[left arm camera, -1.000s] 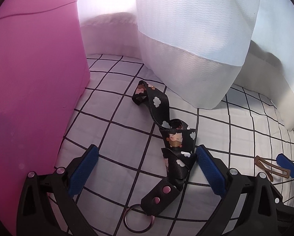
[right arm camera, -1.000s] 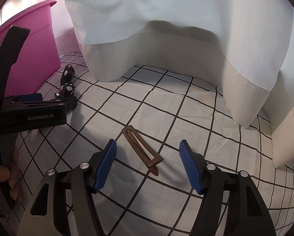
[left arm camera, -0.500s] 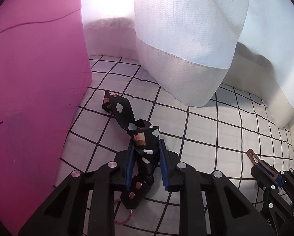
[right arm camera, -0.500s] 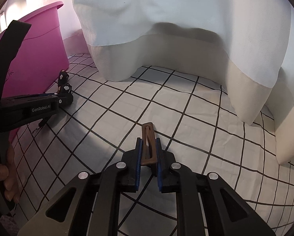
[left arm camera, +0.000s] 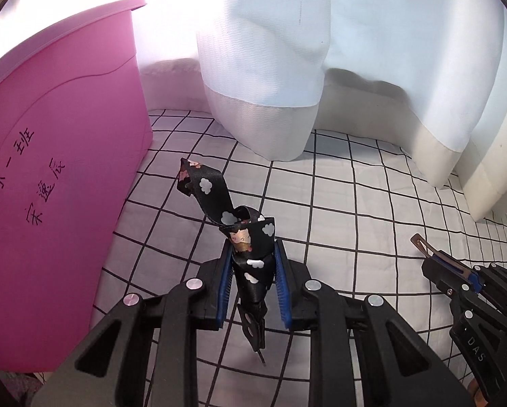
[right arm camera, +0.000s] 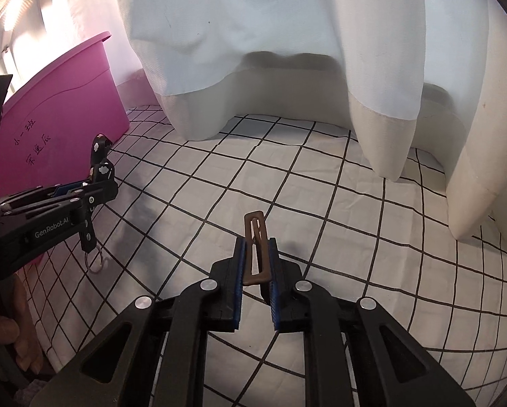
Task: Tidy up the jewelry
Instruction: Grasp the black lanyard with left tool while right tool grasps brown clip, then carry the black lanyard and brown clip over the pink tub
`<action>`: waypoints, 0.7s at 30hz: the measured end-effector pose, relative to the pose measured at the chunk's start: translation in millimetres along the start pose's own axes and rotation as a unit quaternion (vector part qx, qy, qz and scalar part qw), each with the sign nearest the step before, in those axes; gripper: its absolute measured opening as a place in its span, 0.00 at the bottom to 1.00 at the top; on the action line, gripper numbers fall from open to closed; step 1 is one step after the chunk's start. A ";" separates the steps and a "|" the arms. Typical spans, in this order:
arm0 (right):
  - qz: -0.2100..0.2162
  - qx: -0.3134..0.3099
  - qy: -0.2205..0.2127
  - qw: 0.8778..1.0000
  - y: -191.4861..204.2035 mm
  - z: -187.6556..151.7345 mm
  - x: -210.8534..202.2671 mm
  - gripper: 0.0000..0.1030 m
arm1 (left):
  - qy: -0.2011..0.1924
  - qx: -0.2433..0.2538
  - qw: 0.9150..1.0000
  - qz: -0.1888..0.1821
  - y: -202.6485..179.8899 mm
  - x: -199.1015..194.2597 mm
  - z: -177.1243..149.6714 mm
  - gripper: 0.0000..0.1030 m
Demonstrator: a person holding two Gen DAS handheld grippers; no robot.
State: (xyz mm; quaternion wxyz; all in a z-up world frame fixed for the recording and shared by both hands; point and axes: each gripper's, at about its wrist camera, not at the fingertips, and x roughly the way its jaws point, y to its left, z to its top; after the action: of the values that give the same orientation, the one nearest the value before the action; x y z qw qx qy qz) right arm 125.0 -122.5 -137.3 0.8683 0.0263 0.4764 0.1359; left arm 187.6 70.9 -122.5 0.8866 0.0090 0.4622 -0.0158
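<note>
A black cloud-printed fabric strap [left arm camera: 250, 254] is clamped by the left gripper [left arm camera: 252, 283] beside the pink plastic bin [left arm camera: 60, 176]; a brown metal hair clip [right arm camera: 256, 251] is pinched by the right gripper [right arm camera: 255, 273].

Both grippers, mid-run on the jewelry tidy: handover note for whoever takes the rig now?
Left gripper: shut on the black cloud-print strap, lifted clear of the checked cloth; its key ring dangles below.
Right gripper: shut on the brown hair clip, also off the cloth.
Pink bin stands to the left, by the strap.
Done: both pieces picked up.
Left: both still to be put away, likely in the bin; its inside is not visible.
</note>
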 end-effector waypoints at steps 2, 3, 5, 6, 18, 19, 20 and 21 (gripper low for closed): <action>0.001 -0.002 -0.001 1.000 -2.0 -2.0 -10.1 0.12 | -0.002 0.000 1.000 -0.004 -5.7 -15.3 -9.3 0.22; 0.001 -0.006 -0.002 1.000 -2.4 -3.2 -16.1 0.12 | -0.003 0.001 1.000 -0.006 -8.2 -21.8 -12.4 0.22; 0.000 -0.014 -0.007 1.000 -4.2 -4.3 -30.4 0.12 | -0.007 0.004 1.000 -0.008 -14.6 -38.6 -16.6 0.22; 0.000 -0.016 -0.011 1.000 -5.6 -3.7 -36.5 0.12 | -0.011 0.005 1.000 -0.009 -17.6 -46.7 -18.7 0.22; 0.019 -0.044 -0.066 0.997 -12.9 0.2 -118.4 0.12 | -0.086 0.006 0.996 -0.001 -26.7 -155.8 -22.4 0.22; 0.022 -0.047 -0.071 0.996 -11.8 1.7 -124.1 0.12 | -0.091 0.003 0.996 0.000 -25.4 -164.2 -23.2 0.22; 0.024 -0.051 -0.075 0.996 -11.0 3.5 -128.9 0.12 | -0.095 0.000 0.995 0.002 -23.8 -172.1 -23.7 0.22; 0.026 -0.054 -0.080 0.995 -9.7 5.2 -134.0 0.12 | -0.099 -0.003 0.995 0.003 -22.1 -180.0 -24.3 0.22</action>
State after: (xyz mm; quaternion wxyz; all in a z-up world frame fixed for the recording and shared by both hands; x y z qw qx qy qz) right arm 63.2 -166.4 -26.2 0.8998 0.0026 0.3964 0.1820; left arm 63.8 53.1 11.1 0.9282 0.0059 0.3719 -0.0129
